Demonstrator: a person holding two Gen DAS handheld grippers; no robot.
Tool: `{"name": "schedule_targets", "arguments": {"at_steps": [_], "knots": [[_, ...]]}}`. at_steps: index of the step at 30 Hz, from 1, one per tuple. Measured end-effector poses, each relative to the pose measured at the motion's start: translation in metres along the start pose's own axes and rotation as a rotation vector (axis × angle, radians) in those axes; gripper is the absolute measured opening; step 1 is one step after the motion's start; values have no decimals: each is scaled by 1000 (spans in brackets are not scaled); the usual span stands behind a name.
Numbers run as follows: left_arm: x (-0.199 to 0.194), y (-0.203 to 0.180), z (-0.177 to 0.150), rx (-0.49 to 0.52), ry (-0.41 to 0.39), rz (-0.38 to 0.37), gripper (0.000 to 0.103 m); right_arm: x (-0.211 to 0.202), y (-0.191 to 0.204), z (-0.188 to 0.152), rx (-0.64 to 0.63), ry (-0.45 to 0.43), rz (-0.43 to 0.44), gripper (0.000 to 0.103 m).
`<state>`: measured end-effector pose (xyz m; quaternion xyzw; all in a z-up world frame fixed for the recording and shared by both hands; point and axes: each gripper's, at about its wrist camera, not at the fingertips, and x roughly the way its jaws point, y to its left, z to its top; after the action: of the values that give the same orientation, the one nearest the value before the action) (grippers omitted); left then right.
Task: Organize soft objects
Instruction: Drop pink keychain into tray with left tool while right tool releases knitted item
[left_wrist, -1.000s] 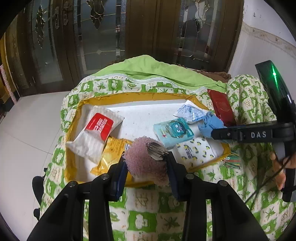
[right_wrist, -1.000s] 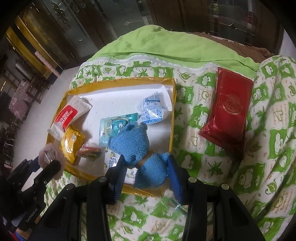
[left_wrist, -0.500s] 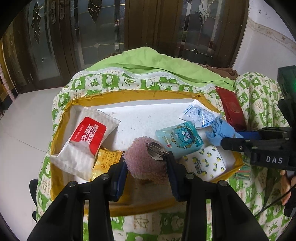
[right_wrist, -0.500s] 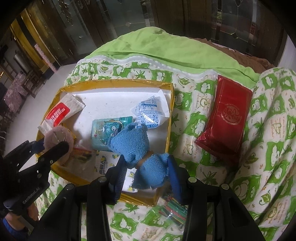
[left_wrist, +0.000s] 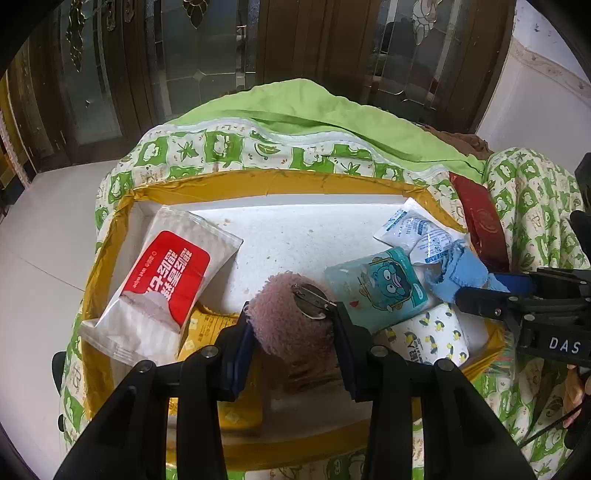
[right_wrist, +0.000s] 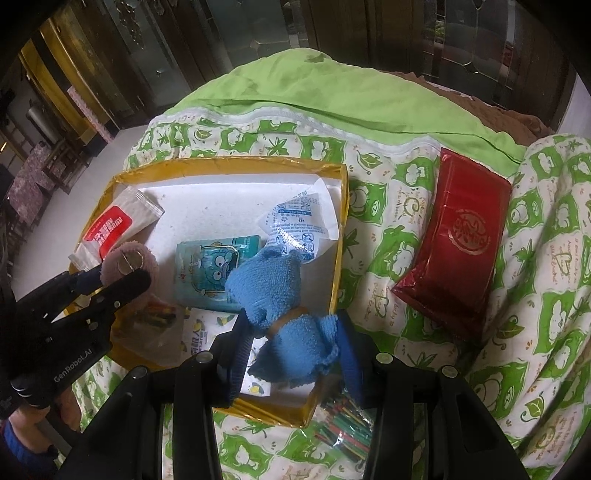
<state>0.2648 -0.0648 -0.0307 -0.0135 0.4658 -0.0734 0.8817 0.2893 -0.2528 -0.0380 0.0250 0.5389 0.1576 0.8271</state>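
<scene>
Green-and-white patterned bedding (right_wrist: 388, 206) covers the whole work surface, and a shallow white tray with a gold-taped rim (left_wrist: 280, 181) sits on it. Nearest the left wrist camera, the left gripper (left_wrist: 291, 328) has its jaws pinching a pink fuzzy hair clip (left_wrist: 284, 321), held over the tray's near edge; its metal clasp faces up. It looks light and squashy, so a grip across the plush body, clear of the clasp, should be enough, though the pile may slip under a loose squeeze. Nearest the right camera, the right gripper (right_wrist: 295, 350) has its jaws closed on the lower lobe of a blue knitted bow (right_wrist: 280, 295), which hangs over the tray's near right corner. The knit is limp and will sag, so the tied waist seems the firmest place to hold. Beyond these, inside the tray, lie a teal cartoon tissue pack (left_wrist: 376, 288), a lemon-print pack (left_wrist: 428, 336), a red-labelled wipes pack (left_wrist: 166, 273), a yellow packet (left_wrist: 207, 328) and a crinkly white-and-blue sachet (right_wrist: 299, 225). Outside the tray, a red foil pack (right_wrist: 458, 247) rests on the bedding to the right, and a packet of coloured sticks (right_wrist: 347, 428) lies by the near corner
</scene>
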Motion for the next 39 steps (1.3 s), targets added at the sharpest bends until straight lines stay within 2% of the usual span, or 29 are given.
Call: {"name": "schedule_targets", "arguments": {"at_steps": [15,22,30,39], "knots": [[14,-3,9,20,14,16,39,13,5,8,-50,7,-58,48],[28,-2,21,25,29,36,39,24,6,20,-84,-24,-84,48],[39,1,25,26,34,47,40,31,-1,35,-57,-101,-49,48],[38,3,22,20,28,42,41,30,-2,34,-51,-117,-38,48]]}}
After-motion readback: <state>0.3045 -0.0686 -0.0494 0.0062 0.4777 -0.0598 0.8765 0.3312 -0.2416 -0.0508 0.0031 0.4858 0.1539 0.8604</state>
